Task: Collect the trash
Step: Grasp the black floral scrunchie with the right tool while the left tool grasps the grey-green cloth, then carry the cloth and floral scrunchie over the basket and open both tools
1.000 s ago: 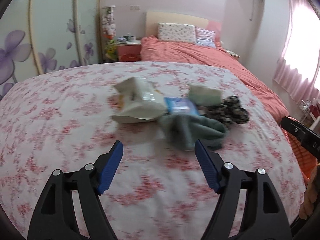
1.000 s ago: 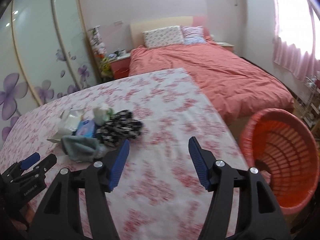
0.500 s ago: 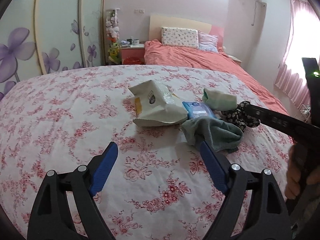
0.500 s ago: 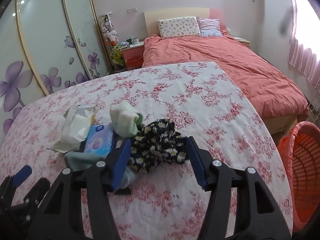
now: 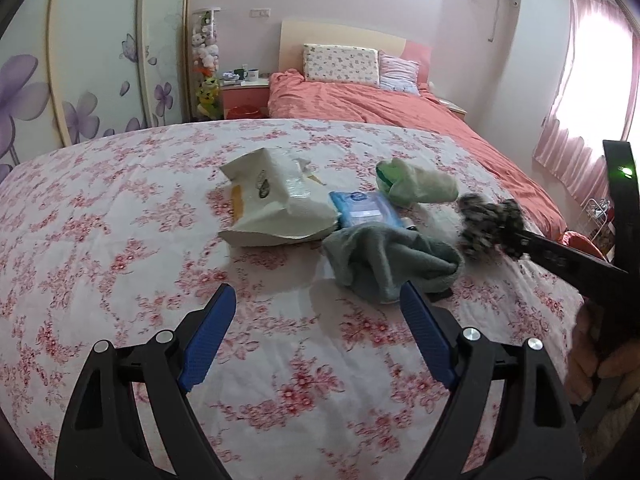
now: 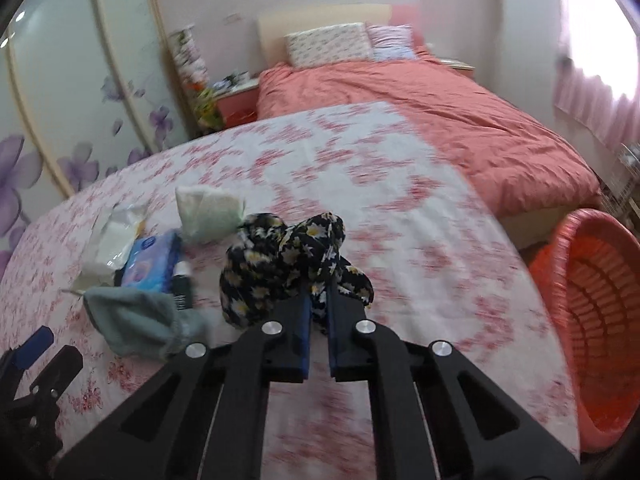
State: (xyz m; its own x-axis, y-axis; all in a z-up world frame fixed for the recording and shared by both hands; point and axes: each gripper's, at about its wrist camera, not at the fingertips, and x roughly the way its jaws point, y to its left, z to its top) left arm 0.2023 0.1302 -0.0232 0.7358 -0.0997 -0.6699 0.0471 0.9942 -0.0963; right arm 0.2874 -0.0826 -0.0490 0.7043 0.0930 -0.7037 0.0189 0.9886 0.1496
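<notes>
A pile lies on the floral-covered table [image 5: 120, 216]: a white crumpled bag [image 5: 272, 204], a blue wipes pack [image 5: 362, 208], a grey-green cloth [image 5: 388, 260] and a pale green cloth [image 5: 420, 186]. My right gripper [image 6: 318, 304] is shut on a black floral cloth [image 6: 288, 256] and holds it lifted just above the table; it also shows in the left wrist view [image 5: 486, 228]. My left gripper [image 5: 316, 300] is open and empty, hovering in front of the grey-green cloth. A small dark bottle [image 6: 183, 284] lies by the wipes pack [image 6: 150, 260].
An orange laundry basket [image 6: 592, 312] stands on the floor right of the table. A bed with a coral cover [image 6: 440, 120] lies beyond. A bedside cabinet [image 5: 244, 96] and a flowered wardrobe [image 5: 80, 80] stand at the back left.
My right gripper moved onto the black floral cloth, shut on it and lifted it. My left gripper stayed open and edged closer to the pile.
</notes>
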